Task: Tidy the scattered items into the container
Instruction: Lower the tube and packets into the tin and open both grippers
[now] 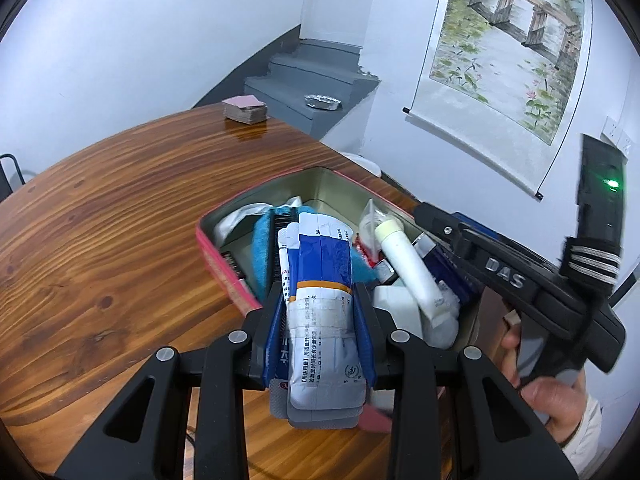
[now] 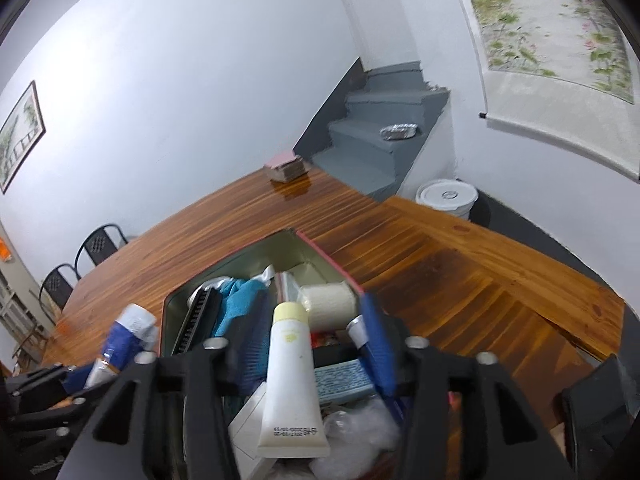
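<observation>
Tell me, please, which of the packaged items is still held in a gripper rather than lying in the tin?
The blue-and-white medicine packet, clamped in the left gripper above the tin. The white tube lies loose among the contents, between the right gripper's open fingers.

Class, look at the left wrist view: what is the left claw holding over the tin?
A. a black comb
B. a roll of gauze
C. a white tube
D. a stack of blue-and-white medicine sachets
D: the left claw is shut on the stack of blue-and-white medicine sachets, while the white tube lies in the tin.
</observation>
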A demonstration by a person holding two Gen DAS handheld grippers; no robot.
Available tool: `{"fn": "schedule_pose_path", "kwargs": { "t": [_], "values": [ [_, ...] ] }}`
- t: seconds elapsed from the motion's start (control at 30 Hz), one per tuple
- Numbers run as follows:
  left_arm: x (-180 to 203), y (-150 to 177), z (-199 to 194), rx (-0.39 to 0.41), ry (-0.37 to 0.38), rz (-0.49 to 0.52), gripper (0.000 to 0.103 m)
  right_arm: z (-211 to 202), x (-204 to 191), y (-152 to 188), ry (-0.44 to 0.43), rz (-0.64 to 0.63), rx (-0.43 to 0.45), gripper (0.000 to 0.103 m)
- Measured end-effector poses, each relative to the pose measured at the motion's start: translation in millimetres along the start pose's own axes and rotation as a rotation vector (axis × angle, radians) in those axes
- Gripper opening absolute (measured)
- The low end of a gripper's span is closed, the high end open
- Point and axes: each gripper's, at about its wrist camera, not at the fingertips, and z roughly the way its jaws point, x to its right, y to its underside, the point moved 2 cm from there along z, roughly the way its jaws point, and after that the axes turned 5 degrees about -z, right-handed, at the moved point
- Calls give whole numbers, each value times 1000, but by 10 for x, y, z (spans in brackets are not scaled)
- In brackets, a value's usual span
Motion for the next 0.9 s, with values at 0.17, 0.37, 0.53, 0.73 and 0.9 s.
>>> {"fn": "schedule_pose_path", "kwargs": {
  "t": [0.17, 0.37, 0.53, 0.73, 0.9],
  "values": [
    [79, -39, 152, -6, 32, 3, 35, -136, 98, -40, 36, 31, 65, 79],
    [132, -86, 331, -7, 48, -2, 35, -117, 147, -60, 28, 53, 64, 79],
    [136, -90, 466, -24, 29, 4, 35, -130, 188, -52, 36, 64, 76, 80],
    [124, -92, 513, -34, 24, 6, 37, -115, 207, -38, 41, 74, 73, 80],
    [108, -80, 500, -57, 54, -12, 49, -119, 199, -23, 50, 72, 80, 81]
  ]
}}
